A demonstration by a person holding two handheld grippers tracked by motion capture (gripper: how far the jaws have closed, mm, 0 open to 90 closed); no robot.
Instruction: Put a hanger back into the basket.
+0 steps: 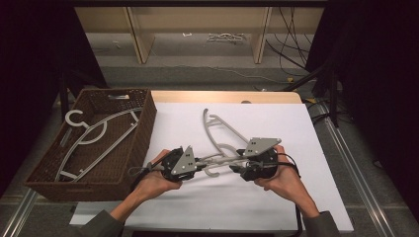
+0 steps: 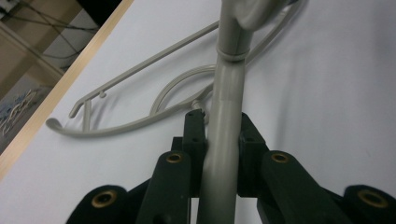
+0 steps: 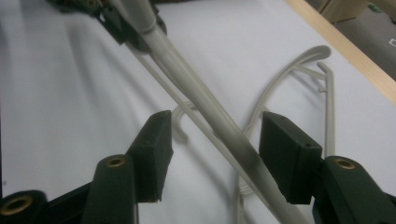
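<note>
A thick grey hanger bar [image 1: 220,159] spans the gap between my two grippers, just above the white table top [image 1: 276,197]. My left gripper [image 1: 200,163] is shut on one end of it; the left gripper view shows the pads pressed against the bar [image 2: 224,121]. My right gripper [image 3: 212,128] is open. The bar [image 3: 210,116] passes between its pads [image 3: 154,140] without touching them. Under the bar, a thinner grey hanger [image 1: 217,129] lies flat on the table, its hook [image 3: 180,123] near the grippers.
A brown wicker basket [image 1: 144,123] stands off the table's left edge with grey hangers [image 1: 94,136] inside. A wooden strip [image 1: 222,96] runs along the far edge of the table. Cables and wooden legs are on the floor beyond.
</note>
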